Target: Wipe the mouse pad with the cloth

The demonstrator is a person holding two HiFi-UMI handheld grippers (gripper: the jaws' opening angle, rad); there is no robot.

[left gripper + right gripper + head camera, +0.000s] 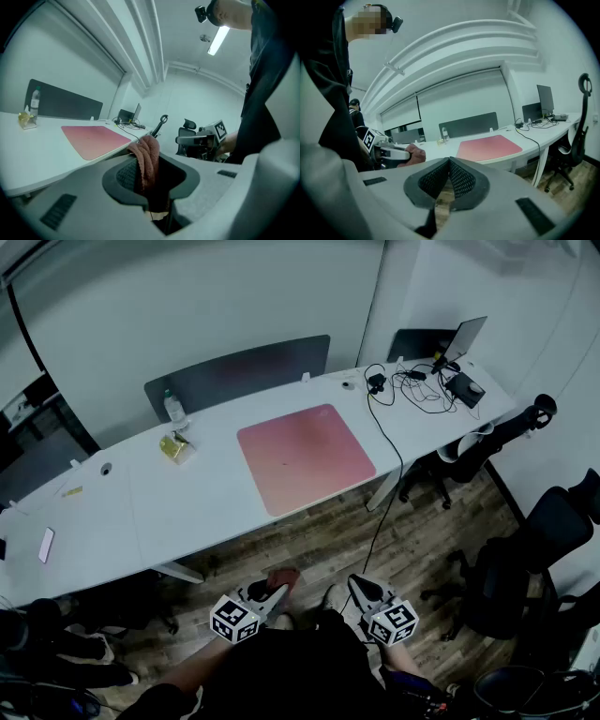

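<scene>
On the desk (187, 507): mouse pad (306, 456) centre, bottle (172, 409) left, cables (412, 390) right

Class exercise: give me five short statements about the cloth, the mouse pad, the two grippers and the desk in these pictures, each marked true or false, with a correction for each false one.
1. The left gripper is shut on the cloth. True.
2. The cloth lies on the mouse pad. False: the left gripper holds it, well back from the desk.
3. The right gripper has its jaws together with nothing between them. True.
4. The mouse pad is blue. False: it is pink.
5. The bottle stands on the mouse pad. False: it stands on the desk by the grey divider, apart from the pad.
</scene>
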